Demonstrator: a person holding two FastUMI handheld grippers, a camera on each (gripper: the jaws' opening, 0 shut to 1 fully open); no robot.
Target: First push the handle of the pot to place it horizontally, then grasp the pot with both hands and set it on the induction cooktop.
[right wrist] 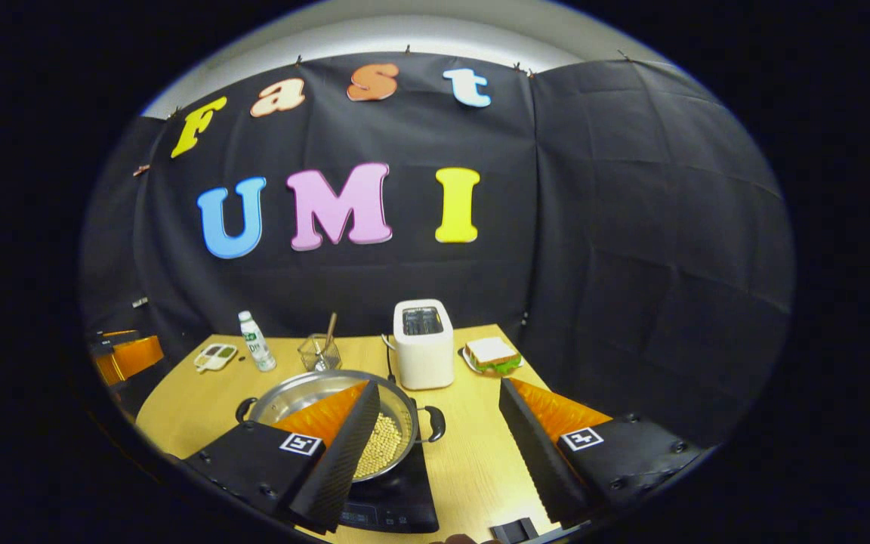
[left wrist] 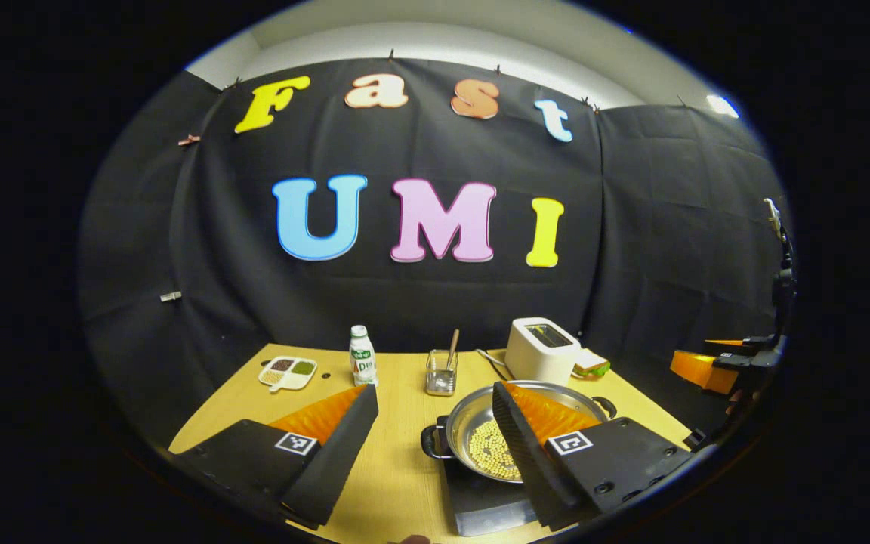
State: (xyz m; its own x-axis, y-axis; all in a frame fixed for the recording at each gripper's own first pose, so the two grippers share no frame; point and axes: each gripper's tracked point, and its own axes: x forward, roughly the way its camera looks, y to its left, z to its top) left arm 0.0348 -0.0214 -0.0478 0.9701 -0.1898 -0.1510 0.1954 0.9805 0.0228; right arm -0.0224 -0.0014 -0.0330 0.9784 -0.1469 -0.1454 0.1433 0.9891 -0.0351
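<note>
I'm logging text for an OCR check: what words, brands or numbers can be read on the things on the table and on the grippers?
Label on the bottle: print too small and blurred to read.
Panel of the induction cooktop: marks too small to read.
Tags on the left gripper and right gripper: coded squares, no words.

Left gripper (left wrist: 435, 423) and right gripper (right wrist: 439, 423), jaws wide apart.

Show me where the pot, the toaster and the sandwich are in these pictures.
pot (right wrist: 306, 393): right gripper view, bare inner wall at its back.
toaster (right wrist: 424, 355): right gripper view, front face.
sandwich (right wrist: 490, 350): right gripper view, top slice of bread.
</note>
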